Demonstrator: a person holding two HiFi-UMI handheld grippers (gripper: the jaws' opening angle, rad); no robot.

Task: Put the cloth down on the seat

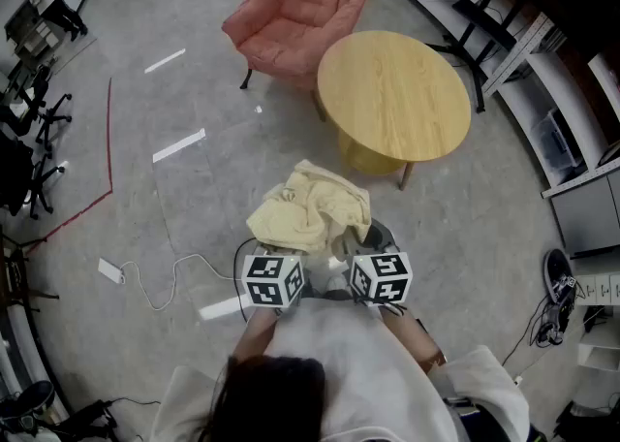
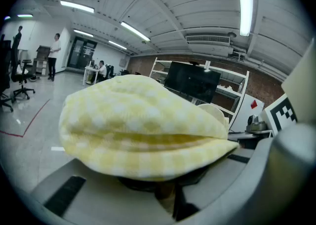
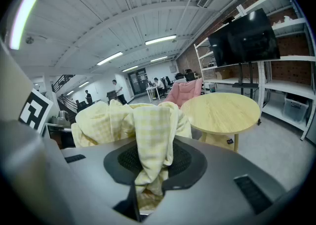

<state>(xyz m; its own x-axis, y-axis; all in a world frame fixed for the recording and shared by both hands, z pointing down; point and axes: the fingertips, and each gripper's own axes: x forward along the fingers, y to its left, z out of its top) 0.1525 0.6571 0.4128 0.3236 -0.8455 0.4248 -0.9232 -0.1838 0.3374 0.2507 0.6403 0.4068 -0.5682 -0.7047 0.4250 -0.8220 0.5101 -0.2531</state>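
Left gripper [image 2: 167, 192]: jaws closed to a narrow seam, with the cloth [image 2: 143, 130] pinched in it. The yellow checked fabric bulges over the jaw tops and fills most of the left gripper view.

Right gripper [image 3: 142, 197]: jaws likewise drawn together on the cloth [image 3: 148, 125]. A fold hangs down into the slit between them, and the rest is heaped on the left of this view.

Head view: both marker cubes, left [image 1: 274, 280] and right [image 1: 381, 277], sit side by side just ahead of the person [image 1: 339, 372], who wears a white top. The cloth [image 1: 310, 207] is bunched in a loose mound above the two grippers. It is held off the floor [image 1: 194, 72] and hangs just short of the near edge of the table [image 1: 392, 91], not touching it.

The table is round, with a pale wood top and splayed legs. The pink armchair [image 1: 300, 4] stands beyond its far left edge, close beside it. The seat carries nothing, and the cloth is well apart from it.

A white cable with a plug block [image 1: 111, 270] trails across the floor left of the person. A red line [image 1: 108, 140] marks the floor further left, near dark office chairs [image 1: 29, 120]. Shelving [image 1: 542, 52] runs along past the right edge of the table, and a dark screen [image 3: 242, 41] is mounted on it.
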